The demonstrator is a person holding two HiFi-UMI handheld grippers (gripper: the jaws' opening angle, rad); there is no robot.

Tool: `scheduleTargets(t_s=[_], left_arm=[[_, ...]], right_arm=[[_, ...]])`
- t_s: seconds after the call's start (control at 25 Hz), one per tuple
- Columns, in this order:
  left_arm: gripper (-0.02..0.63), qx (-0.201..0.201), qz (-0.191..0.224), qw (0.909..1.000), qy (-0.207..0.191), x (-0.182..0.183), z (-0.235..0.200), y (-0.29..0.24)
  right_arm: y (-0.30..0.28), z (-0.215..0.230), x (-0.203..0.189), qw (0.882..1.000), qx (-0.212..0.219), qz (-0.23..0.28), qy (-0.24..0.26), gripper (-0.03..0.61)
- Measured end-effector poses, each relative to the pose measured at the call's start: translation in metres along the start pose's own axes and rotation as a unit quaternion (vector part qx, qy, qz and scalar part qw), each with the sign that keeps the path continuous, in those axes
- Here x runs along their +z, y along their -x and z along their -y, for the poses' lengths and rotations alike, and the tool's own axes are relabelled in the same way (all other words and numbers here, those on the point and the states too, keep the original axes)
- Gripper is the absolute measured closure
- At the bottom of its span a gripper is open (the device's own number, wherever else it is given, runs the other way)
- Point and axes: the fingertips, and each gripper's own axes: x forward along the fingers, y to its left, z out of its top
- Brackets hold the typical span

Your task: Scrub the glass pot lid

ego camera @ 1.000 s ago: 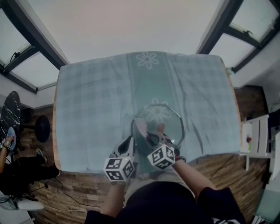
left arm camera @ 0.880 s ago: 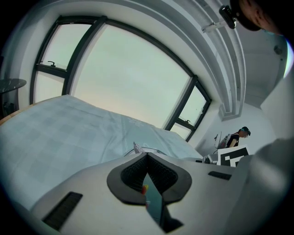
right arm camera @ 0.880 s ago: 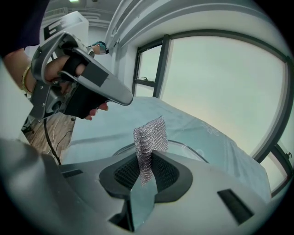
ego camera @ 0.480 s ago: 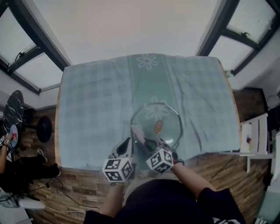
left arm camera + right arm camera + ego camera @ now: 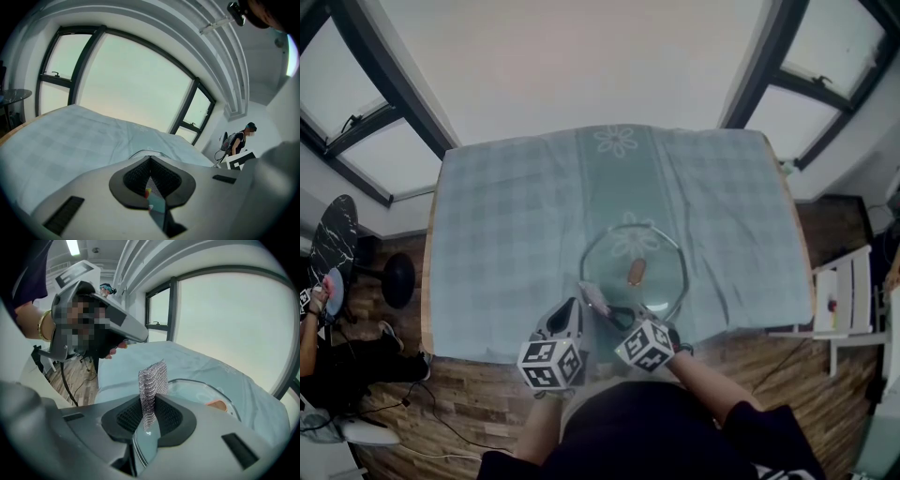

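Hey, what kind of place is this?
Probably an office or studio room rather than a kitchen: a checked tablecloth covers a table, with large dark-framed windows and wood flooring around it.

A table [image 5: 427, 281] draped in a pale blue checked cloth [image 5: 506, 225] with flower prints spreads out ahead of the jaws. Beyond its far edge, tall dark-framed windows [image 5: 131, 79] glow with flat, pale daylight. Wood-plank floor [image 5: 455, 412] shows behind the jaws. Off to their left stand a round black stool [image 5: 397, 279] and a dark marbled round tabletop [image 5: 326, 239]. Off to their right is a white piece of furniture [image 5: 848, 300].
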Motion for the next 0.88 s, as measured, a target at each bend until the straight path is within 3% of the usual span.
scheduleTargets(t_s=[0.36, 0.88], left_arm=[[0.612, 0.004, -0.002, 1.0, -0.006, 0.002, 0.0, 0.004], [0.612, 0.006, -0.014, 0.9999, 0.002, -0.016, -0.003, -0.001]], right_arm=[[0.048, 0.035, 0.015, 0.993, -0.034, 0.061, -0.092, 0.506], [0.086, 0.133, -0.001, 0.976, -0.154, 0.081, -0.134, 0.506]])
